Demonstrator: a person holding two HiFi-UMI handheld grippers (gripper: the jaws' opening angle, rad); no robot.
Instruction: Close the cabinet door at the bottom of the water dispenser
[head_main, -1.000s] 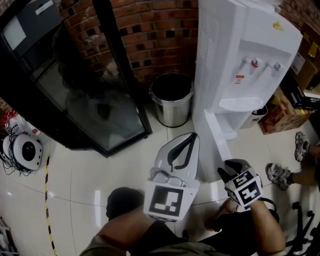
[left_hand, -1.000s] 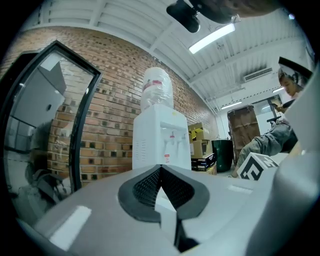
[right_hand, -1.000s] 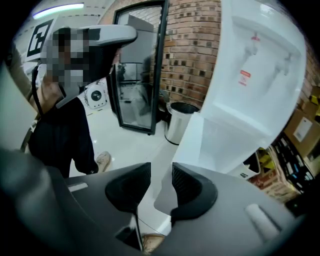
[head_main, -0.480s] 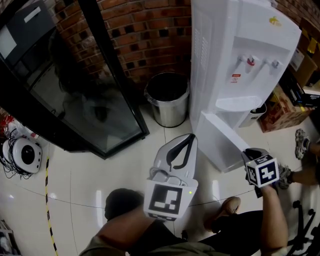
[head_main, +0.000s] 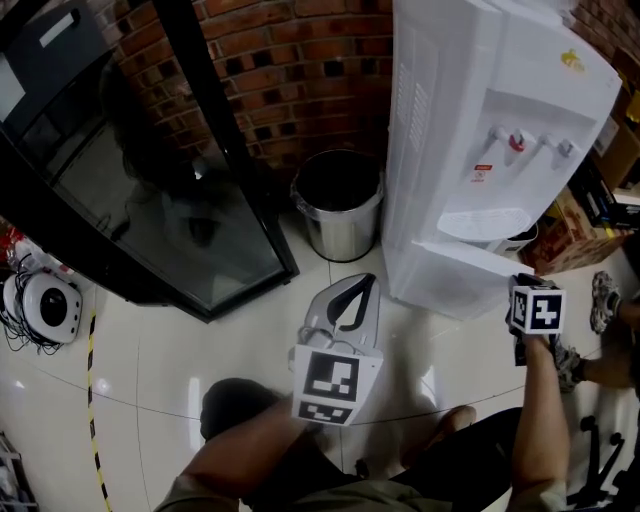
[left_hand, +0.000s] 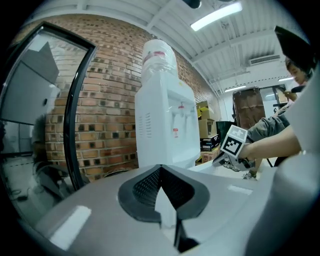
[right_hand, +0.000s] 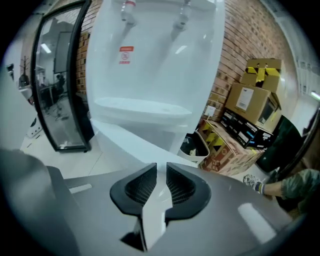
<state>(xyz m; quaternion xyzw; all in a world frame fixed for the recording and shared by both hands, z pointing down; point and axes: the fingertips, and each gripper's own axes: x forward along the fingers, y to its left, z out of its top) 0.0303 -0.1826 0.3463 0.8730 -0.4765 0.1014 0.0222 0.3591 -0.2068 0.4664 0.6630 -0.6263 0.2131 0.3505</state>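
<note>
The white water dispenser (head_main: 480, 130) stands against the brick wall and also shows in the left gripper view (left_hand: 165, 125). Its bottom cabinet door (head_main: 455, 280) is swung most of the way in, still at a slant to the body. My right gripper (head_main: 518, 300) is at the door's free edge. In the right gripper view, the white door edge (right_hand: 125, 150) runs between the pads of the right gripper (right_hand: 161, 175), which press on it while the jaws are opening slightly. My left gripper (head_main: 368, 285) hangs over the floor in front of the dispenser, shut and empty (left_hand: 160, 170).
A steel waste bin (head_main: 342, 200) stands left of the dispenser, beside a black glass-door cabinet (head_main: 150, 180). Cardboard boxes (right_hand: 255, 100) and a small white bin (right_hand: 192, 145) sit to the dispenser's right. A person's shoe (head_main: 603, 295) is at the right edge.
My right gripper has swept to the right with the door's edge, swinging the door from wide open to nearly against the dispenser. The left gripper has sunk a little.
</note>
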